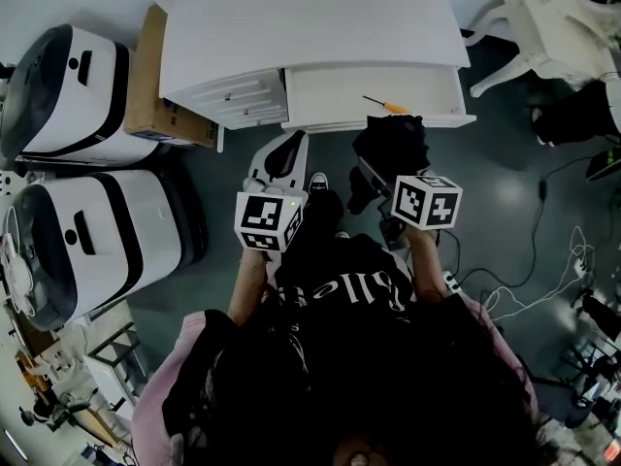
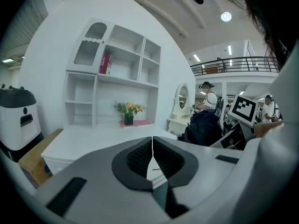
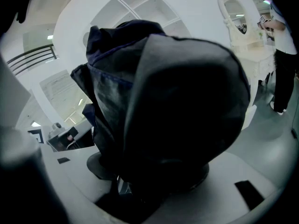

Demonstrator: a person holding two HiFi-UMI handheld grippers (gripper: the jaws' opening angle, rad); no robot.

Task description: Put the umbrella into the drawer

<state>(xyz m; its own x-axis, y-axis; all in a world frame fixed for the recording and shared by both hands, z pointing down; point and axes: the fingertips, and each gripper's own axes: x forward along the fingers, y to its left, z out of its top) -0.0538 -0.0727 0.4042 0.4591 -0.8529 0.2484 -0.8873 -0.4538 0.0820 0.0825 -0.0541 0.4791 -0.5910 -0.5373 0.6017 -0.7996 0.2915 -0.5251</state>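
Observation:
A folded dark umbrella (image 1: 393,147) hangs in front of the open white drawer (image 1: 330,93), with my right gripper (image 1: 376,178) shut on it. In the right gripper view the umbrella (image 3: 168,101) fills most of the frame and hides the jaws. My left gripper (image 1: 281,158) is held left of the umbrella, below the desk front, its jaws closed together with nothing between them (image 2: 152,164). From the left gripper view the umbrella (image 2: 203,129) shows at the right, beside the white desk (image 2: 88,139).
An orange-handled screwdriver (image 1: 386,105) lies inside the drawer. A cardboard box (image 1: 155,76) and two white-and-black machines (image 1: 73,90) stand left of the desk. White chairs (image 1: 553,27) and floor cables (image 1: 529,260) are to the right. Shelves with flowers (image 2: 128,111) rise behind the desk.

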